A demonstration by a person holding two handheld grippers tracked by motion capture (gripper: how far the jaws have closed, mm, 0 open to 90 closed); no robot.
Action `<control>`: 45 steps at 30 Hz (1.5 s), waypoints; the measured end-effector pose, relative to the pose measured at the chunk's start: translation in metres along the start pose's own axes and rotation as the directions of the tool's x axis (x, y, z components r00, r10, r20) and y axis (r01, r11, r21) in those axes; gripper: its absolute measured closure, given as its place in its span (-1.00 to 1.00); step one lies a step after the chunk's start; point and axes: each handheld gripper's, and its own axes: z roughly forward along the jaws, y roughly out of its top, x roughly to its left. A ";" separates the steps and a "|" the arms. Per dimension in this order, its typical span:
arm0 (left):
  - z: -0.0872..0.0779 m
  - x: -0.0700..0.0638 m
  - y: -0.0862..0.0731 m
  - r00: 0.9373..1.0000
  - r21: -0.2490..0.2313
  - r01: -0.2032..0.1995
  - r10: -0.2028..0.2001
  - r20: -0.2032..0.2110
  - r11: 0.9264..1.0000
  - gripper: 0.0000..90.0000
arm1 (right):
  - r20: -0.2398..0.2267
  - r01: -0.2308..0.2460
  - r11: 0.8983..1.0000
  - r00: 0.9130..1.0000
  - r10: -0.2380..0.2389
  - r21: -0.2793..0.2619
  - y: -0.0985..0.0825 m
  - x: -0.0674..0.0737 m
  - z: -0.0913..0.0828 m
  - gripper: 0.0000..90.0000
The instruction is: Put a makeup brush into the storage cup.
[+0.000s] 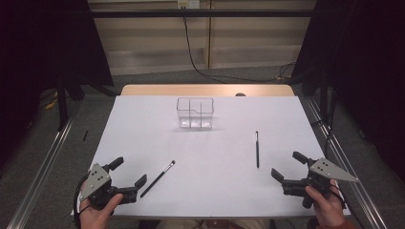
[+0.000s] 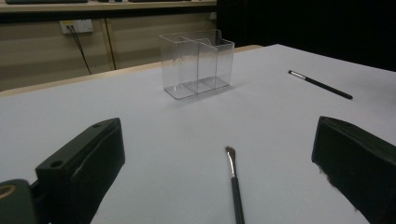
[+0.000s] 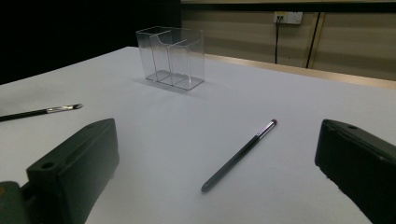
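Note:
A clear plastic organizer (image 1: pixel 195 113) with several compartments stands upright at the far middle of the white table (image 1: pixel 143 138); it also appears as the organizer (image 2: pixel 196 63) and the organizer (image 3: pixel 171 56). A slim black brush (image 1: pixel 158 178) lies at the near left, its bristle tip (image 2: pixel 230 153) pointing away between my left jaws. A dark pen-like brush (image 1: pixel 257 149) lies at the right, seen as the dark brush (image 3: pixel 239 155) ahead of my right jaws. My left gripper (image 1: pixel 129 172) is open and holds nothing. My right gripper (image 1: pixel 288 165) is open and holds nothing as well.
A wooden strip (image 1: pixel 205 89) runs along the table's far edge. Metal rails (image 1: pixel 43 167) flank the table on both sides. A cable (image 1: pixel 200 67) trails over the floor behind, from a wall socket (image 1: pixel 187 4).

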 end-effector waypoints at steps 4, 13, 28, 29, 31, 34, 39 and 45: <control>0.001 -0.001 0.001 1.000 0.002 0.005 -0.005 0.019 1.000 -0.94 | 0.004 -0.006 1.000 1.000 0.006 -0.001 0.000 0.000 -0.001 -1.00; 0.000 -0.002 0.001 1.000 0.025 -0.001 0.001 0.012 1.000 -0.94 | -0.006 -0.007 1.000 1.000 0.007 0.003 0.000 -0.002 0.001 -1.00; 0.013 -0.001 0.016 0.999 0.049 0.004 -0.006 0.043 0.999 -0.91 | 0.004 -0.010 1.000 1.000 0.010 -0.008 0.002 0.001 0.001 -1.00; 0.012 0.000 0.018 0.999 0.050 -0.004 0.002 0.040 0.999 -0.91 | 0.005 -0.003 1.000 1.000 0.003 -0.007 0.002 0.001 0.001 -1.00; 0.012 0.001 0.021 0.999 0.047 -0.011 0.009 0.040 0.999 -0.91 | 0.008 -0.001 1.000 1.000 0.001 -0.009 0.002 0.001 0.001 -1.00; 0.016 0.003 0.025 0.999 0.054 -0.019 0.016 0.046 0.998 -0.91 | 0.014 -0.015 1.000 1.000 0.015 -0.006 0.001 -0.001 0.001 -1.00; 0.029 0.005 0.027 0.998 0.084 -0.022 0.017 0.060 0.996 -0.91 | 0.019 -0.019 1.000 1.000 0.019 -0.006 0.000 -0.003 0.001 -1.00; 0.041 0.002 0.037 0.996 0.099 -0.033 0.025 0.085 0.995 -0.90 | 0.023 -0.026 1.000 0.999 0.027 -0.009 -0.001 -0.004 0.000 -1.00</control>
